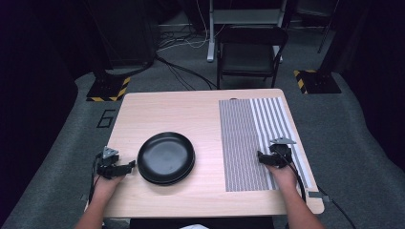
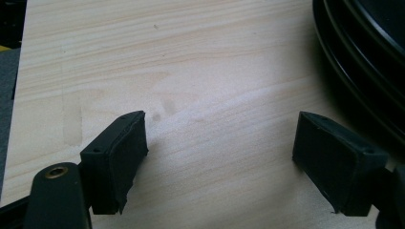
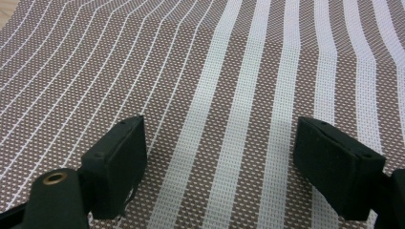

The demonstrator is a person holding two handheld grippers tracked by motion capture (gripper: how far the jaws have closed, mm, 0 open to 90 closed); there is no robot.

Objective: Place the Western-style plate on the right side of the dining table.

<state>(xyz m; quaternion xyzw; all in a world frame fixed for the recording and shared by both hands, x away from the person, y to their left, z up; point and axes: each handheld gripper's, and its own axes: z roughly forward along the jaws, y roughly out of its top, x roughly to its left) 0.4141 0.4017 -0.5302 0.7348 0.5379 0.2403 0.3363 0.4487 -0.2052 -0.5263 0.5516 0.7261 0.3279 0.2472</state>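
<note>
A stack of black plates (image 1: 166, 158) sits left of centre on the light wooden table (image 1: 191, 114). A striped brown-and-white placemat (image 1: 253, 138) lies flat on the table's right part. My left gripper (image 1: 128, 167) rests at the table's left edge, just left of the plates, open with bare wood between its jaws (image 2: 219, 157); the plates' rim (image 2: 363, 71) shows at the right of the left gripper view. My right gripper (image 1: 261, 157) hovers over the placemat's near right part, open, with only the woven mat (image 3: 229, 95) between its jaws (image 3: 219, 167).
A dark folding chair (image 1: 250, 52) stands beyond the table's far edge. Cables (image 1: 181, 71) and stand bases with yellow-black tape (image 1: 107, 90) lie on the grey floor. Bare wood spreads between the plates and the placemat.
</note>
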